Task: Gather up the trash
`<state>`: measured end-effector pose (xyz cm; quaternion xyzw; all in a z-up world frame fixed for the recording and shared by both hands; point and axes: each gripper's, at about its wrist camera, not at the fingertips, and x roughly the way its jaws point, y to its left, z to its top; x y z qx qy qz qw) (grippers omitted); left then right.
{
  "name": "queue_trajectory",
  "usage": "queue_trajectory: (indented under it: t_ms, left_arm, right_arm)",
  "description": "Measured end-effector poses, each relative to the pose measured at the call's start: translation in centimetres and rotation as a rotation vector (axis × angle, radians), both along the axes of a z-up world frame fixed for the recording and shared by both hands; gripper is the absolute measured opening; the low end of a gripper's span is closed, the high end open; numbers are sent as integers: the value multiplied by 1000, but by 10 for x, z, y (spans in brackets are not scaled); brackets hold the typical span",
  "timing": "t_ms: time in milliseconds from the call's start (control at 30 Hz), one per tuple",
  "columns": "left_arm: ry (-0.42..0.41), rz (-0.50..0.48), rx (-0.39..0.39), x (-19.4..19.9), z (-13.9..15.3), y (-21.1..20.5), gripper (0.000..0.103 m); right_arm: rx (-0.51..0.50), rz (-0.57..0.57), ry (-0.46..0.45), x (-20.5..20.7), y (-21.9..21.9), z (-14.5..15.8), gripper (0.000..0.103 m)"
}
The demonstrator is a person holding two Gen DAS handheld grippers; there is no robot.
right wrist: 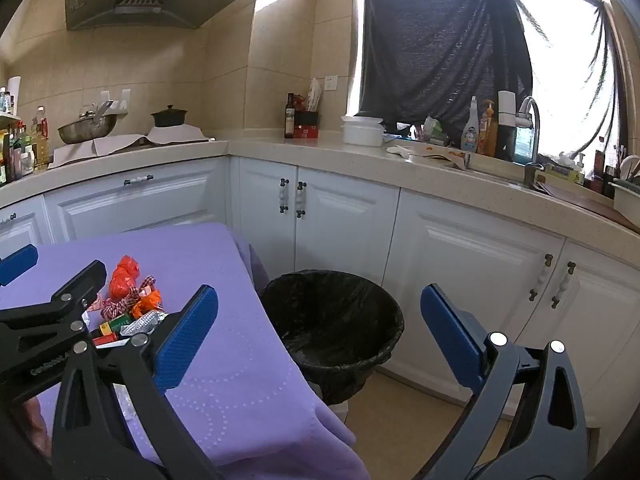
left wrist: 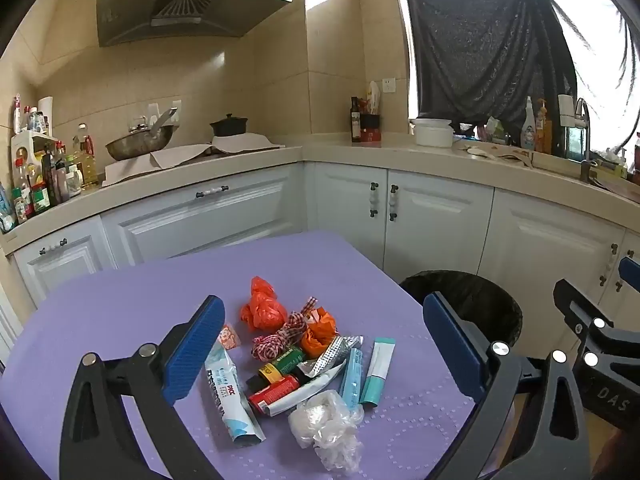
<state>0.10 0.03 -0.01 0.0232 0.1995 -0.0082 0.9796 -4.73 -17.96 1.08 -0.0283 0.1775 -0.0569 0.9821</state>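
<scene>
Between spread left gripper (left wrist: 324, 364) fingers, trash pile (left wrist: 304, 364) is seen on worktop (left wrist: 120, 304); right gripper (right wrist: 320, 336), also spread, is held over bin (right wrist: 332, 320) beside pile.

The purple tablecloth (left wrist: 120, 300) is looking like soft matt cloth, stitched with pale dotted lines. On it, the orange bag (left wrist: 262, 306) is showing as thin crinkled plastic, and the clear wrap (left wrist: 328, 426) is gleaming as glossy, crumpled film. The blister strip (left wrist: 338, 350) is shining like embossed foil. The checked ribbon (left wrist: 280, 338) is reading as woven fabric. The bin liner (right wrist: 332, 312) is glistening as wrinkled black plastic. The gripper pads (left wrist: 196, 348) are appearing as blue, finely textured rubber on matt black plastic.
</scene>
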Motion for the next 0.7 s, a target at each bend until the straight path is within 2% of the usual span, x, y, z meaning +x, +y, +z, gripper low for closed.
queue_trajectory:
  t_ms: [700]
  left_arm:
    - [-23,6,19,-7,7,1,97]
  right_arm:
    - [5,0,8,0,-1,-1,99]
